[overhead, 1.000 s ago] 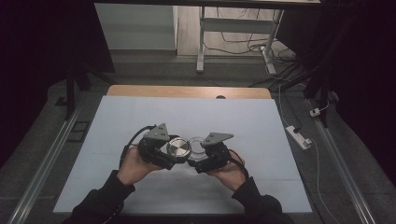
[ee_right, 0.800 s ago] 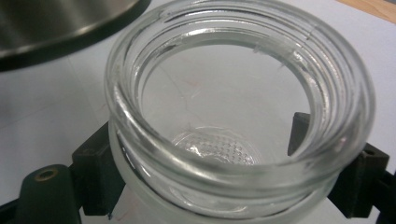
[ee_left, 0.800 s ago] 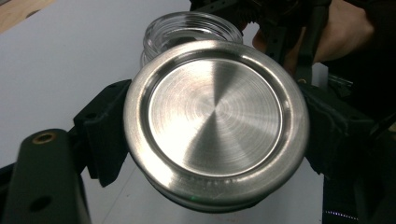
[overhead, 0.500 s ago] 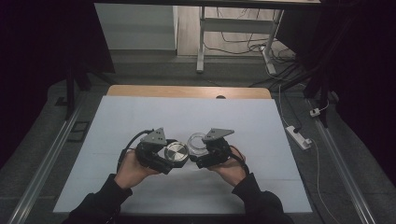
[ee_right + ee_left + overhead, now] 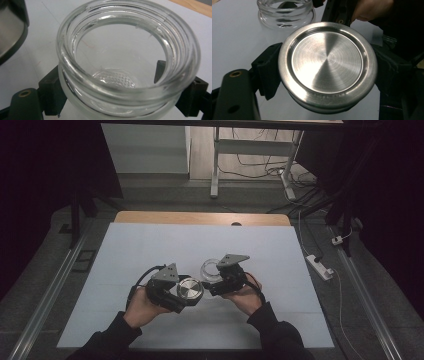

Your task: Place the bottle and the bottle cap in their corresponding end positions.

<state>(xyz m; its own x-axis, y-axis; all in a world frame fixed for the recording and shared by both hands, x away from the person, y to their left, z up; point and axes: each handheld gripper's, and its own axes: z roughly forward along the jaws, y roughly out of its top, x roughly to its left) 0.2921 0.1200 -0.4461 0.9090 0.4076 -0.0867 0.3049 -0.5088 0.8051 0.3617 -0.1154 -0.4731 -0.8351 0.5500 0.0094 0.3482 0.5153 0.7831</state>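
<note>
A round silver metal lid sits flat between the black jaws of my left gripper, which is shut on its rim. The lid hangs just left of a clear glass jar. My right gripper is shut on that jar, gripping its body below the threaded mouth; the jar is open and empty. In the left gripper view the jar stands just beyond the lid, with the other hand behind it. The lid's edge appears at the left of the right gripper view.
The work surface is a white sheet on a wooden table. A white power strip lies on the floor to the right. A desk frame with cables stands beyond the table.
Both hands have shifted slightly right and apart: the lid is now off the jar, held beside its open mouth, and the jar stands farther from the left gripper.
</note>
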